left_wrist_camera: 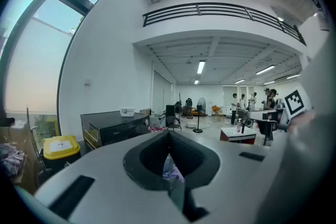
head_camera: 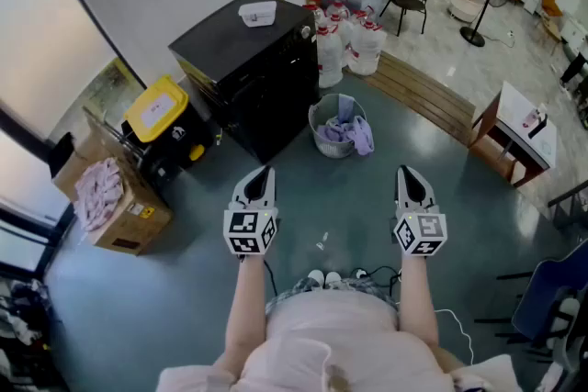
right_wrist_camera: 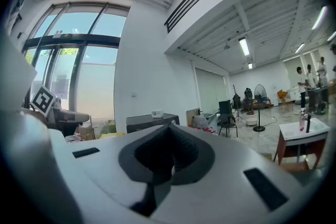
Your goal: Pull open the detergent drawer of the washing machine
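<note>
The black washing machine (head_camera: 248,73) stands on the floor ahead of me and to the left, its front facing a laundry basket. It also shows far off in the left gripper view (left_wrist_camera: 113,126) and the right gripper view (right_wrist_camera: 149,122). Its detergent drawer cannot be made out at this distance. My left gripper (head_camera: 265,170) and right gripper (head_camera: 407,170) hang side by side in the air before my body, well short of the machine. Both are shut and hold nothing. The closed jaws of the left gripper (left_wrist_camera: 169,134) and right gripper (right_wrist_camera: 169,127) meet in a point.
A grey basket (head_camera: 322,138) of clothes sits just in front of the machine. Left of the machine are a yellow-lidded bin (head_camera: 156,108) and a cardboard box (head_camera: 138,220) of cloth. Detergent jugs (head_camera: 354,41), a wooden bench (head_camera: 427,92) and a small table (head_camera: 519,128) lie further right.
</note>
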A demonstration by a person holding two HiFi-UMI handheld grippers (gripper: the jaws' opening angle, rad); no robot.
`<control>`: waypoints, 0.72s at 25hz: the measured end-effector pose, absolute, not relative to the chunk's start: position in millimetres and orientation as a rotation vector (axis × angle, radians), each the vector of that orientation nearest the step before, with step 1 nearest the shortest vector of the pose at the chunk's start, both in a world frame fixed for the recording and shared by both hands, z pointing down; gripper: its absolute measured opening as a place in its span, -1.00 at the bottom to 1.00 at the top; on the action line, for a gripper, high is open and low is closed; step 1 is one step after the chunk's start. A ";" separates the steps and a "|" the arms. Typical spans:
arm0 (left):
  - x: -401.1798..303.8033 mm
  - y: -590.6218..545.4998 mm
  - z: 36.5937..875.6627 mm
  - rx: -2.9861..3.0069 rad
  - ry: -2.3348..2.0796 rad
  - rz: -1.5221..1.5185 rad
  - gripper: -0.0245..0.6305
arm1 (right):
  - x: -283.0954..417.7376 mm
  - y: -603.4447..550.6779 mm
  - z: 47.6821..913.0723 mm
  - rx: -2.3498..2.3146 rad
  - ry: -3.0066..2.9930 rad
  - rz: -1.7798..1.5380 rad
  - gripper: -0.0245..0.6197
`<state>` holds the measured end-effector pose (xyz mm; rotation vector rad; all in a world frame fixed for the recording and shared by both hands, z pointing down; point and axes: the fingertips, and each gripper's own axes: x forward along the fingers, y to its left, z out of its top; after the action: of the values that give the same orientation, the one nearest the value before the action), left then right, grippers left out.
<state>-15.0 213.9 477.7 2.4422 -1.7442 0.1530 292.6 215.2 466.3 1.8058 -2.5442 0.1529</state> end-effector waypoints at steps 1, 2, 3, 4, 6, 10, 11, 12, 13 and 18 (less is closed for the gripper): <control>-15.2 214.2 477.3 2.439 -1.740 0.146 -0.85 | 291.6 215.6 466.0 1.805 -2.545 0.154 -0.88; -15.3 214.4 476.9 2.437 -1.736 0.140 -0.85 | 290.7 216.0 465.8 1.804 -2.545 0.155 -0.88; -15.2 214.4 476.5 2.438 -1.733 0.139 -0.85 | 289.9 216.2 465.6 1.804 -2.545 0.157 -0.88; -14.9 214.2 476.0 2.441 -1.732 0.141 -0.85 | 289.4 216.3 465.6 1.804 -2.545 0.159 -0.88; -14.2 214.5 475.7 2.451 -1.735 0.156 -0.85 | 289.0 217.3 466.8 1.805 -2.544 0.165 -0.88; -13.8 218.2 477.8 2.449 -1.739 0.157 -0.85 | 289.1 221.8 469.3 1.797 -2.544 0.173 -0.88; -13.8 218.5 477.8 2.447 -1.738 0.154 -0.85 | 288.9 222.4 469.3 1.795 -2.543 0.174 -0.88; -13.6 218.5 477.6 2.446 -1.736 0.151 -0.85 | 288.5 222.7 469.0 1.792 -2.542 0.174 -0.88; -13.0 218.4 477.3 2.447 -1.733 0.148 -0.85 | 288.1 222.8 468.5 1.789 -2.542 0.174 -0.88; -6.4 220.3 478.1 2.465 -1.705 0.132 -0.85 | 287.1 225.4 468.5 1.781 -2.549 0.184 -0.88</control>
<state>-6.4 220.3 478.1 2.4653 -1.7049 0.1319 287.1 225.4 468.5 1.7813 -2.5492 0.1842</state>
